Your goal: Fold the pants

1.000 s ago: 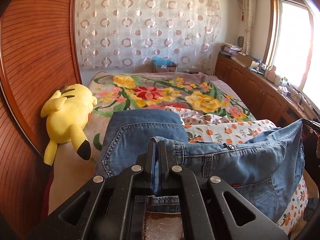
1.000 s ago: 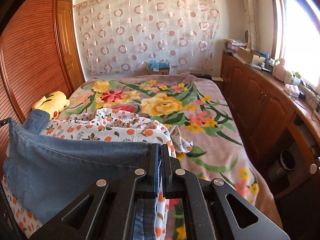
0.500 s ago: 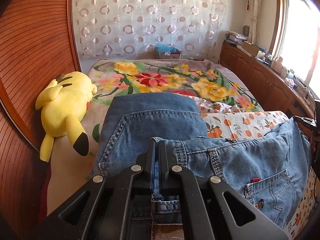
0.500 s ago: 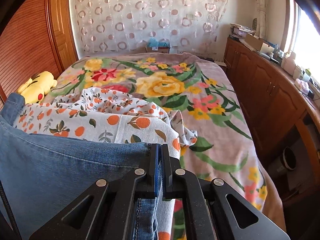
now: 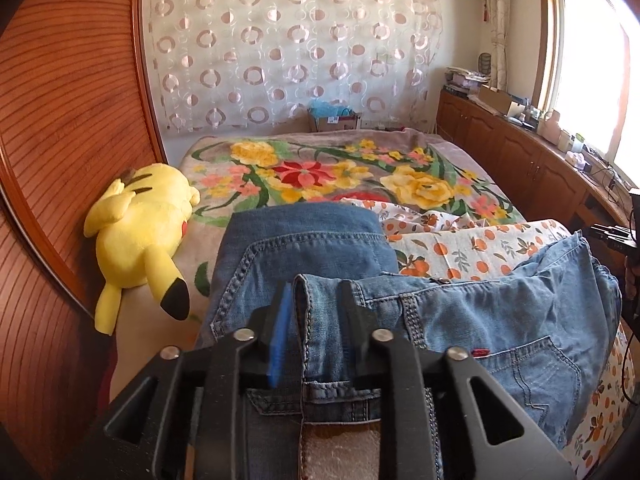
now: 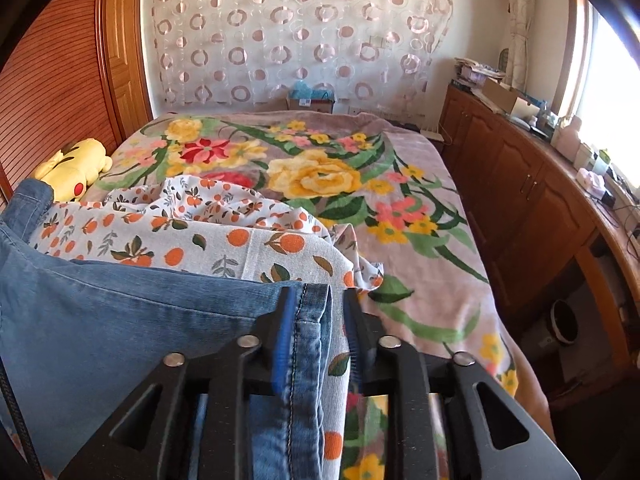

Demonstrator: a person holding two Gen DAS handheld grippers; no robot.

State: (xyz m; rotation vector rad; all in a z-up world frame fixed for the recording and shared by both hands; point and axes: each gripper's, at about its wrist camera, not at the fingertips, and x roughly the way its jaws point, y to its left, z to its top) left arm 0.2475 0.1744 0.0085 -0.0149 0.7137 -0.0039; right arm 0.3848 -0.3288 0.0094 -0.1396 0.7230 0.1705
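A bed (image 6: 424, 216) fills the room, covered by a plush blanket (image 5: 320, 168) printed with big yellow and red flowers on a grey-pink ground; a sheer curtain (image 5: 288, 48) with ring patterns hangs on the far wall, ribbed wooden panelling (image 5: 68, 120) runs along the bed's left edge, and a long wooden cabinet (image 6: 520, 184) with cluttered top stands along the right side under a bright window (image 5: 588, 60); a soft yellow plush toy (image 5: 140, 232) lies at the left edge of the bed; a thin white sheet (image 6: 224, 236) dotted with oranges lies rumpled across the near half of the bed.

The pants (image 5: 460, 312) are blue denim with pale stitching, a back pocket and a small red tag showing; they lie on the near part of the bed over the orange-print sheet, the waistband running across between the two grippers, the legs stretching away toward the far end and folded back, so the long axis points up the bed.

The left gripper (image 5: 316, 320) has its jaws parted, a fold of waistband standing loosely between them; the right gripper (image 6: 320, 328) is likewise parted, a denim edge resting against its left blue pad, clear of the other.
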